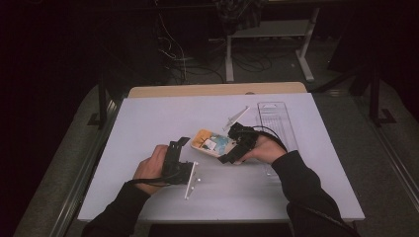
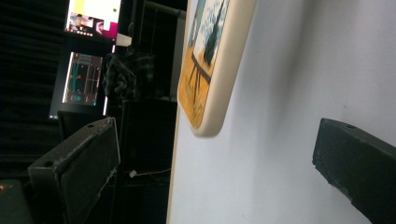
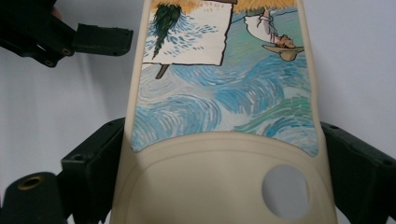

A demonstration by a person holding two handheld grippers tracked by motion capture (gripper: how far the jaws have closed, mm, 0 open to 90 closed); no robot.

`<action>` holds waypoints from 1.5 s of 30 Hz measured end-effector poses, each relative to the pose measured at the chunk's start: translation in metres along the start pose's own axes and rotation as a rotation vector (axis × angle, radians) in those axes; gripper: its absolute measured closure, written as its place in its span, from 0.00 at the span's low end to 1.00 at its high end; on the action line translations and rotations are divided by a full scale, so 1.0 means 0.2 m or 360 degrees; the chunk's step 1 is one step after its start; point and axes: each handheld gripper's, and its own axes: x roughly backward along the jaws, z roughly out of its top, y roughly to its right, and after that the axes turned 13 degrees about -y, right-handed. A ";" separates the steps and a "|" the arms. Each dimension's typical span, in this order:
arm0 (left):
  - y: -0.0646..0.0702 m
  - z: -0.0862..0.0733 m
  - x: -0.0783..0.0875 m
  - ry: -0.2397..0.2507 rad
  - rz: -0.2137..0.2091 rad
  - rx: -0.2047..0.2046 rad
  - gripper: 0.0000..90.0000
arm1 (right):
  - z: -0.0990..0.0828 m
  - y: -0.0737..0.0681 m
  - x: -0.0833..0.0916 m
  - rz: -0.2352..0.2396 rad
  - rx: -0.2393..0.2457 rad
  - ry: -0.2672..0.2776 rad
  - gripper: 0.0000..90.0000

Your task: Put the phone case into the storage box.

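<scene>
the painted phone case [image 3: 219, 116] sits gripped between the right gripper [image 3: 219, 186] jaws, while the left gripper [image 2: 210, 163] jaws stand open just short of its corner above the desk [image 1: 148, 123].

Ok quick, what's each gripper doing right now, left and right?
Left gripper: open, nothing between its jaws, aimed toward the phone case.
Right gripper: jaws closed on the sides of the phone case, holding it.

This is looking like a lab or recording workspace: a pale lavender worktop [image 1: 163, 118] is lying on a light wooden desk [image 1: 217, 89], black cables [image 1: 197, 61] are trailing over the grey carpeted floor [image 1: 341, 106], and lit computer monitors [image 2: 88, 46] are glowing in the dark background.
</scene>
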 end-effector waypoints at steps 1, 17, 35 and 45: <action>0.00 0.00 0.00 -0.0007 -0.0006 0.0001 0.01 | 0.01 0.00 0.00 -0.0005 0.0011 0.0006 0.11; 0.02 0.02 -0.01 0.0004 0.0062 -0.0055 0.08 | 0.07 -0.02 -0.05 0.0020 0.0046 0.0029 0.11; 0.05 0.05 -0.01 -0.0007 0.0192 -0.0136 0.29 | 0.09 -0.05 -0.05 0.0035 0.0068 0.0030 0.11; 0.06 0.06 0.00 0.0004 0.0235 -0.0180 0.47 | 0.09 -0.06 -0.05 0.0035 0.0084 0.0036 0.11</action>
